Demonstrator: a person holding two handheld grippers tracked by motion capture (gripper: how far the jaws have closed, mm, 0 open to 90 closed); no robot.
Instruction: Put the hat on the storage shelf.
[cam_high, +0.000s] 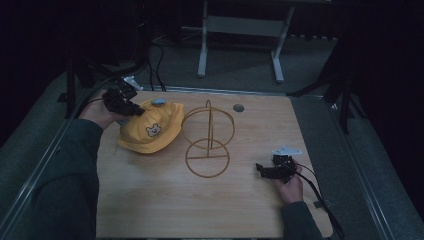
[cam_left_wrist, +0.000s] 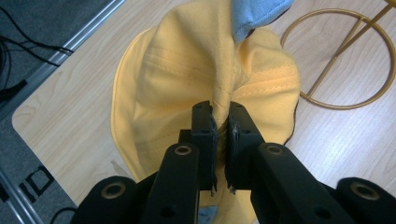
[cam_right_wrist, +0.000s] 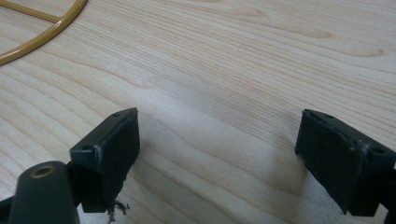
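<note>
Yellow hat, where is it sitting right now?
In the high view the yellow hat lies on the table's left half, just left of the gold wire stand, with the left hand-held gripper pinching a fold of its fabric.

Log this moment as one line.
left gripper: shut on hat fold | right gripper: open, over bare table | wire stand: upright beside hat, untouched

A light wooden table (cam_high: 165, 205) fills the frame's middle. On it, upper left, lies a yellow cap (cam_high: 150, 127); beside it at center stands a gold wire stand (cam_high: 207, 142).
</note>
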